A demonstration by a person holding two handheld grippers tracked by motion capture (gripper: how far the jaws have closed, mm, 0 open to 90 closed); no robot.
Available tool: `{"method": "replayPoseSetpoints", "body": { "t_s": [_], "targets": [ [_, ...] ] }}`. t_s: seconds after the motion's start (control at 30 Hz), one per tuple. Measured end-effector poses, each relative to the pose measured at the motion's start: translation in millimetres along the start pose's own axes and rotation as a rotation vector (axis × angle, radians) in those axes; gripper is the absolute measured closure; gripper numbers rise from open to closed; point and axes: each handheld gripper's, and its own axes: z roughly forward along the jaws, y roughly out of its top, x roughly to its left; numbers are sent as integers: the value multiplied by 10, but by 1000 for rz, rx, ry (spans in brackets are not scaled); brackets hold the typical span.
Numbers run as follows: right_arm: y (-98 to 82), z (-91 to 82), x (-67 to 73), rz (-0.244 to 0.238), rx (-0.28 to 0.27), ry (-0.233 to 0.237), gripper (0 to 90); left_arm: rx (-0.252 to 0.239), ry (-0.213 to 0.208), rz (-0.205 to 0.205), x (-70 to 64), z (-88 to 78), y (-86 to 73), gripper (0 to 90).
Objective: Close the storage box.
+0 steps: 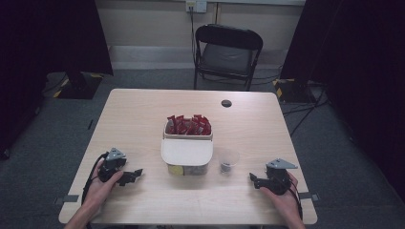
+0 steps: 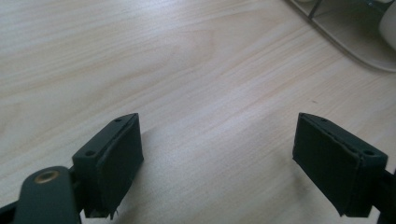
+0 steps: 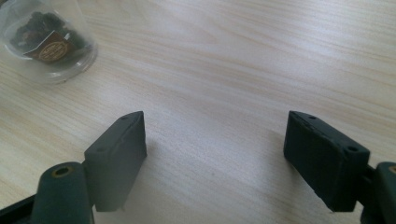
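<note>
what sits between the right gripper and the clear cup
Nothing: between the right gripper and the clear cup there is bare table, as the high view shows. The right gripper view agrees: plain wood between its open jaws and the cup.

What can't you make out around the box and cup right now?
- Near compartment of the box: high view, cream lid covers it.
- Cup contents: too small in the high view; right gripper view shows dark bits, label unreadable.
- Box: cut off by the left gripper view's edge.
</note>
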Motion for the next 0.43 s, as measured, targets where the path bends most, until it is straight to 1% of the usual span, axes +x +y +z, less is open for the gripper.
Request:
{"method": "replayPoseSetpoints", "body": {
  "t_s": [0.03,0.07,0.1,0.13,0.43],
  "targets": [
    [0,0,0,1,0,0,208,1,13,29,-9,8,-6,149],
    [0,0,0,0,0,0,208,-6,26,42,-20,19,-18,148],
    [0,0,0,0,0,0,208,-22,33,45,-21,27,-33,143],
    [0,0,0,0,0,0,208,-31,34,40,-24,33,-39,128],
    [-1,0,0,-2,0,-3,202,-29,36,42,-24,34,-39,127]
  ]
}}
